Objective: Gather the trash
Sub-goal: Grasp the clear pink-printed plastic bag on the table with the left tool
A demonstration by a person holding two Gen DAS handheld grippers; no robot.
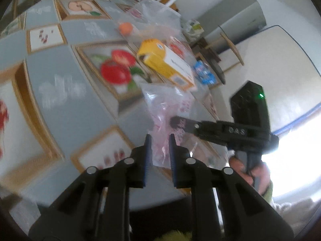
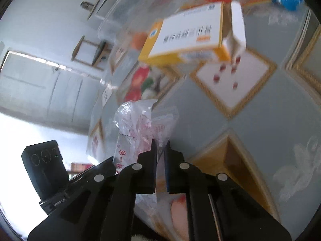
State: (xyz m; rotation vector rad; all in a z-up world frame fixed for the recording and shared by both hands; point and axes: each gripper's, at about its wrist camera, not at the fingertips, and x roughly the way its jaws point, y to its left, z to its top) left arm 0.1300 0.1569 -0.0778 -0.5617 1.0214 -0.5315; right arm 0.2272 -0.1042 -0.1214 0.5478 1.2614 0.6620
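Observation:
A clear plastic bag with red print (image 1: 164, 118) is held up over the table between both grippers. My left gripper (image 1: 159, 138) is shut on its lower edge. My right gripper (image 2: 160, 143) is shut on the same bag (image 2: 140, 124); it shows in the left wrist view (image 1: 180, 123) reaching in from the right. A yellow and white carton (image 1: 168, 62) lies on the table beyond the bag, also in the right wrist view (image 2: 190, 38). An orange ball (image 1: 125, 28), a blue wrapper (image 1: 204, 73) and a red-labelled packet (image 1: 177, 48) lie around it.
The table wears a grey cloth with framed fruit pictures (image 1: 60, 80). Another clear plastic bag (image 1: 156, 18) lies behind the carton. Wooden chairs (image 1: 230, 46) and grey cabinets (image 1: 238, 18) stand past the table's far edge.

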